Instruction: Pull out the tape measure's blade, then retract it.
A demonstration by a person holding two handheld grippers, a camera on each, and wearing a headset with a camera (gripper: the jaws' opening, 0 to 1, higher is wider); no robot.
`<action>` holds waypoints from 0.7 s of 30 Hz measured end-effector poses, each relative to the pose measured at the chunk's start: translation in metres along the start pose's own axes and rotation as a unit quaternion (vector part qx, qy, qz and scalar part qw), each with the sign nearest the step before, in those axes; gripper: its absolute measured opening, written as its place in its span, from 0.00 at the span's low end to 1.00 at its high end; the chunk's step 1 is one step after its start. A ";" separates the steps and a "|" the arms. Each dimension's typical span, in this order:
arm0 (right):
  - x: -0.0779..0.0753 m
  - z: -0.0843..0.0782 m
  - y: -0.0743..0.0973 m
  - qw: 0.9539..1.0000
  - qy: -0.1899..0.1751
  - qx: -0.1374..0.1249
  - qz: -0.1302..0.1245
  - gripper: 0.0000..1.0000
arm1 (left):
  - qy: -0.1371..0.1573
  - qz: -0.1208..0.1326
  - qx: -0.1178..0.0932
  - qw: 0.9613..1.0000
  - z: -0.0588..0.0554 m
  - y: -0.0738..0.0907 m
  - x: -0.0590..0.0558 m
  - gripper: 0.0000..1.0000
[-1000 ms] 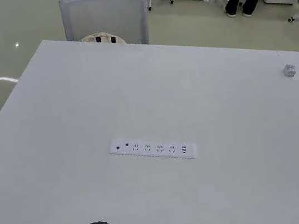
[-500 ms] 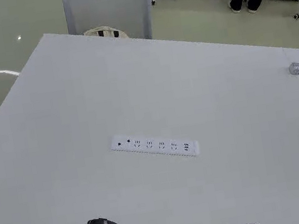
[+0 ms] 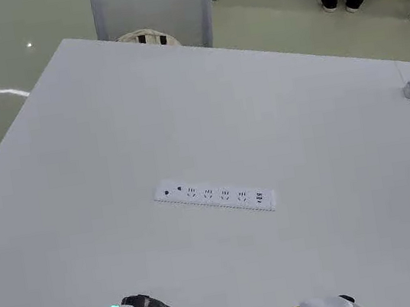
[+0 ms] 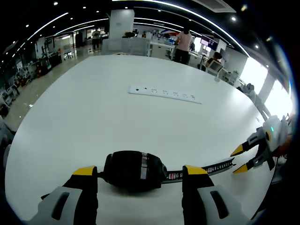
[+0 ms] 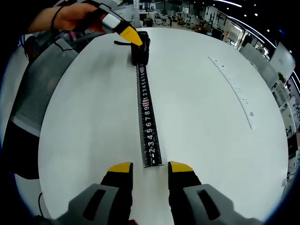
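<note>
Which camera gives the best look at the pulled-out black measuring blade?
The right gripper view: the black numbered blade runs its full length, numerals readable. The left gripper view shows a short stretch beside the black case; the head view, a strip at its bottom edge.

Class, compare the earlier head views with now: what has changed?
No object visibly moved; the head view tilted, shifting the whole picture. The black tape measure case, its drawn-out black blade, the white power strip, left hand-held gripper and right hand-held gripper look unmoved.
</note>
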State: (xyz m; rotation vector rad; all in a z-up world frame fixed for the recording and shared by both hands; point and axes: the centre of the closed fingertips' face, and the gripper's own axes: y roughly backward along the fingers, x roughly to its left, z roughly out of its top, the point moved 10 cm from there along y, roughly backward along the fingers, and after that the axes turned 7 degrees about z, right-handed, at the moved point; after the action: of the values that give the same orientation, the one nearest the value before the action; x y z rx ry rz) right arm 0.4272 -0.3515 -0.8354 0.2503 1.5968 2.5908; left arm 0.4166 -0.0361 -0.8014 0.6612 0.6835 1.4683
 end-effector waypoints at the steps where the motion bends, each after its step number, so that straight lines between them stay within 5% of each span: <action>1: 0.000 0.000 0.000 1.000 0.002 0.000 0.001 0.28 | -0.001 0.001 0.000 1.000 0.000 -0.001 0.000 0.70; 21: -0.004 0.001 -0.004 1.000 0.010 0.006 0.012 0.19 | 0.004 0.001 0.003 1.000 -0.002 -0.004 0.001 0.68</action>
State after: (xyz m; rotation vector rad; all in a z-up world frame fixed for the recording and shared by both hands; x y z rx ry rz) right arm 0.4314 -0.3497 -0.8394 0.2462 1.6257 2.6105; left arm 0.4177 -0.0349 -0.8061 0.6612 0.6932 1.4711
